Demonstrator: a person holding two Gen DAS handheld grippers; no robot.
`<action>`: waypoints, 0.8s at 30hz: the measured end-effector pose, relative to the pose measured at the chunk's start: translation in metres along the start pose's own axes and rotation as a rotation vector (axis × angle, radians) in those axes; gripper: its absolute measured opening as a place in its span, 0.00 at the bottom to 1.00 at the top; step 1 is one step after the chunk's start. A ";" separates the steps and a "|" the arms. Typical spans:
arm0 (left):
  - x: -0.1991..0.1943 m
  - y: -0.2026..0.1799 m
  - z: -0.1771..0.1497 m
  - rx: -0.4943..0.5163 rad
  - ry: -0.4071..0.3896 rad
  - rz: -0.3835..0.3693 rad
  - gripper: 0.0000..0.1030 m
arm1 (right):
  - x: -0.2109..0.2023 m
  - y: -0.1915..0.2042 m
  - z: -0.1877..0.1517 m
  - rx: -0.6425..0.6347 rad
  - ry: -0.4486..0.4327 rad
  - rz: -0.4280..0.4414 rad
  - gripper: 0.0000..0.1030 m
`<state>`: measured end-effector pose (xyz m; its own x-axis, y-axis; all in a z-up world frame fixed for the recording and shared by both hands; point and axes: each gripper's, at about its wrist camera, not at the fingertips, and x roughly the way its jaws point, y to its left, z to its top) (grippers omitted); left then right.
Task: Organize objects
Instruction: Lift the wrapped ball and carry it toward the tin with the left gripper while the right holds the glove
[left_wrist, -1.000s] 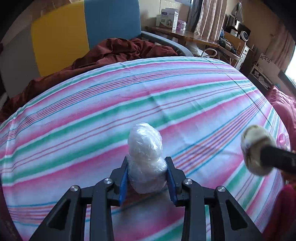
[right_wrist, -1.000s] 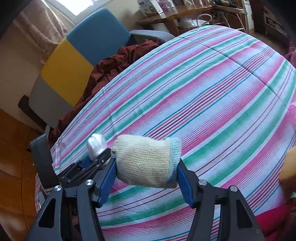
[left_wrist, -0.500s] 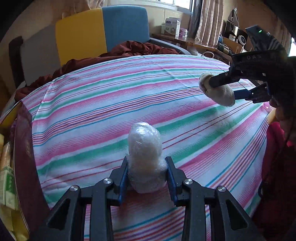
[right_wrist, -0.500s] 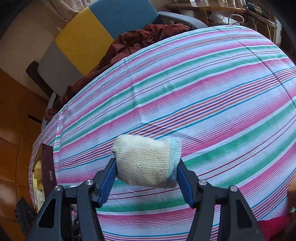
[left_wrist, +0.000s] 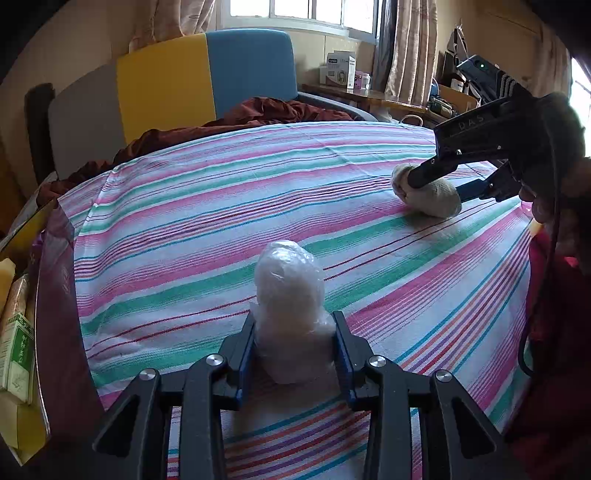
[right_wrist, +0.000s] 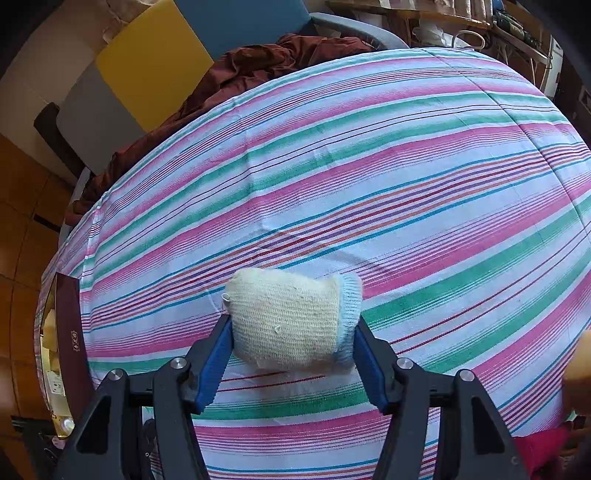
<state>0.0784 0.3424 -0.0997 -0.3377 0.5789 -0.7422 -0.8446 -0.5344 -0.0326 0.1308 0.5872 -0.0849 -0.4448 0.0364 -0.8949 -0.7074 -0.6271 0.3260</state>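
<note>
Striped bedsheet (left_wrist: 221, 206) is filling both views. Left tool (left_wrist: 294, 345) is gripping a plastic-wrapped bundle (left_wrist: 288, 295) at lower centre; right tool (right_wrist: 293, 345) is clamping a knitted roll (right_wrist: 288, 317). Both soft loads are risking slipping or rolling off once released.

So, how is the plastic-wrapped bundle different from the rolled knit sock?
The plastic-wrapped bundle is glossy, crinkled white film; the rolled knit sock is matte cream knit with a pale blue cuff. The bundle stands lengthwise beyond the left gripper, the sock lies crosswise in the right gripper. Each is squeezed between blue-padded fingers above the striped sheet.
</note>
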 end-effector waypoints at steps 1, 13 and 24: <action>0.000 0.000 -0.001 0.000 -0.002 0.000 0.37 | 0.000 0.000 0.000 0.002 0.001 0.002 0.61; 0.000 0.000 -0.003 0.010 -0.012 -0.003 0.36 | 0.003 0.003 0.002 -0.015 0.009 -0.020 0.62; -0.031 -0.001 0.001 0.030 -0.002 0.022 0.35 | 0.007 0.005 0.004 -0.008 0.008 -0.015 0.62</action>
<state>0.0894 0.3256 -0.0759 -0.3573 0.5683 -0.7412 -0.8491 -0.5282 0.0043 0.1226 0.5872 -0.0881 -0.4294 0.0395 -0.9022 -0.7097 -0.6326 0.3101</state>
